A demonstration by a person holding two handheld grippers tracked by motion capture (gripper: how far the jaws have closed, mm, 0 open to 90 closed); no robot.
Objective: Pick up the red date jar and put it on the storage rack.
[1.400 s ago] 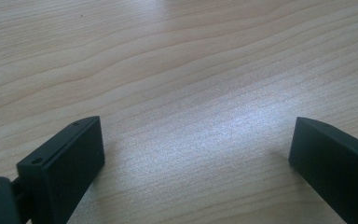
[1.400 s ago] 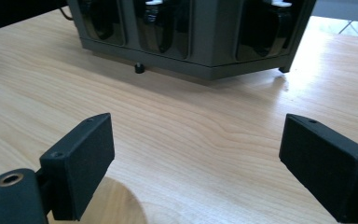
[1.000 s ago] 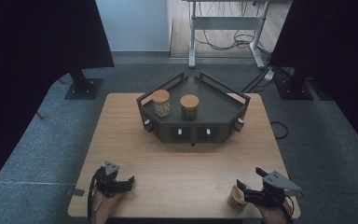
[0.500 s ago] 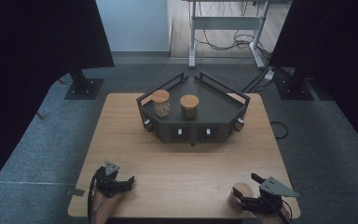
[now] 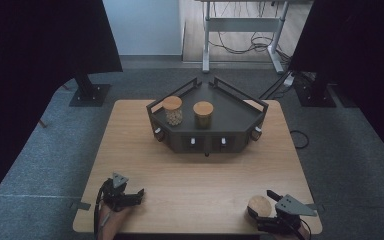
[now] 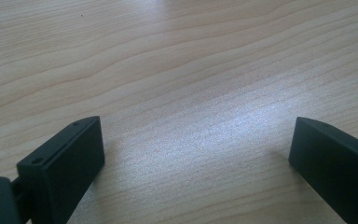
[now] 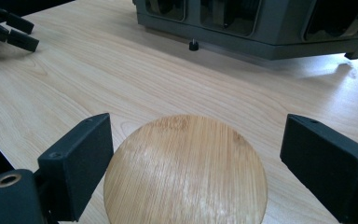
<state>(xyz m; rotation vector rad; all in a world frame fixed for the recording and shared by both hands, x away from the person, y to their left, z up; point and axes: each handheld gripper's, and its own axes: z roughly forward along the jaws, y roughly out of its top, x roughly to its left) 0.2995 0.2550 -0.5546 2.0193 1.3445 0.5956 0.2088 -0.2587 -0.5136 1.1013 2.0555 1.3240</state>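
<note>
at the table's near edge, toward 5 o'clock in the high view: a jar [image 5: 259, 206] with a round bamboo lid, standing between the jaws of the right gripper [image 5: 275, 219]. jaws spread wide, gaps on both sides of the lid [image 7: 185, 170] in the right gripper view, nothing clamped yet. probably glass under that lid, so stiff, fairly heavy for its size, slick on the walls and breakable if tipped off the edge. best taken on the body below the lid, squarely across the widest part, not on the lid, which may lift off. over at 7 o'clock, left gripper [image 5: 125, 196] resting low above bare wood [image 6: 177, 70], jaws wide apart, holding nothing. compared with a second ago: right gripper drawn back toward the near edge and swung behind the jar, now straddling it rather than lying beside it. left gripper unmoved. rack [image 5: 240, 117] at 12 o'clock with its two jars unchanged.
</note>
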